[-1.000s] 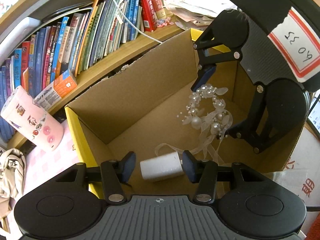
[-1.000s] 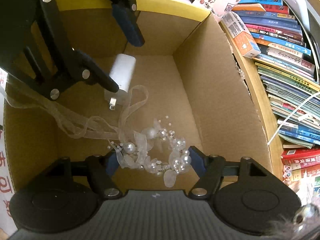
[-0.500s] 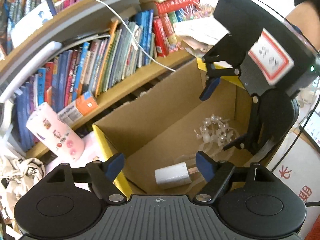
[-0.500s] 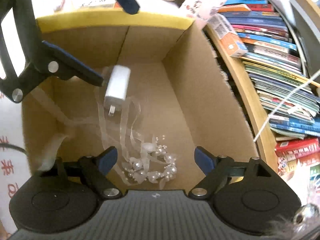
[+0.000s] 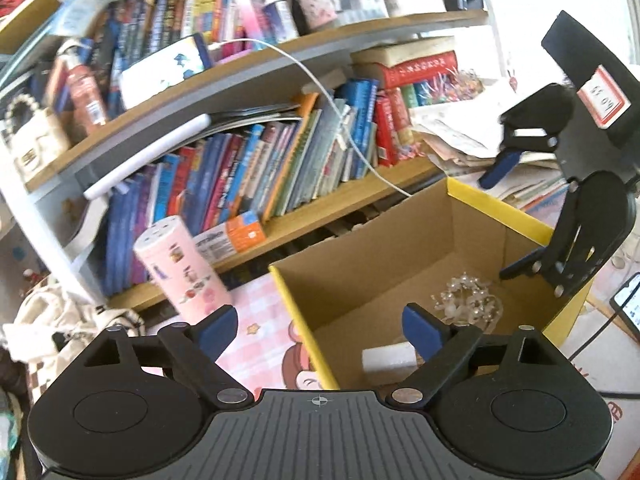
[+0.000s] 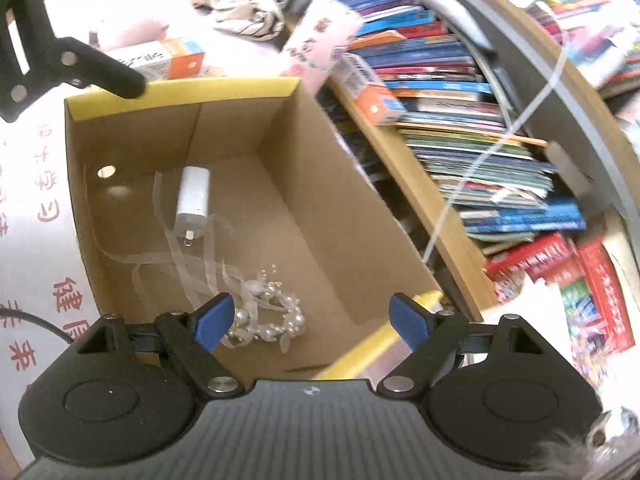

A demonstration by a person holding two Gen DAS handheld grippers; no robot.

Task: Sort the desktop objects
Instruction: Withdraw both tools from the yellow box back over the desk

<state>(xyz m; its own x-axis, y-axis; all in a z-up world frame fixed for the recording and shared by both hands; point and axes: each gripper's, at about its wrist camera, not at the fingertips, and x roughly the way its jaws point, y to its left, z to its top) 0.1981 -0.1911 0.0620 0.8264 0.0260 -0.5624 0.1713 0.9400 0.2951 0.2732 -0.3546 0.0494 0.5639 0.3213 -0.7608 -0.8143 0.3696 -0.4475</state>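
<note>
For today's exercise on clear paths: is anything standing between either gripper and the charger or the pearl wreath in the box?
Nothing visible. The charger and pearl wreath lie uncovered in the open-topped box, under the open left gripper and right gripper; only loose ribbon trails between them.

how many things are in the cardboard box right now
2: a white charger toward the far end of the cardboard box, and a pearl wreath with ribbons at the near end.

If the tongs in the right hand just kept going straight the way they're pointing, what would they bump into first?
Most likely the pearl wreath lying on the floor of the cardboard box. The right tongs are open, empty and angled down into the box; depth is hard to judge.
</note>
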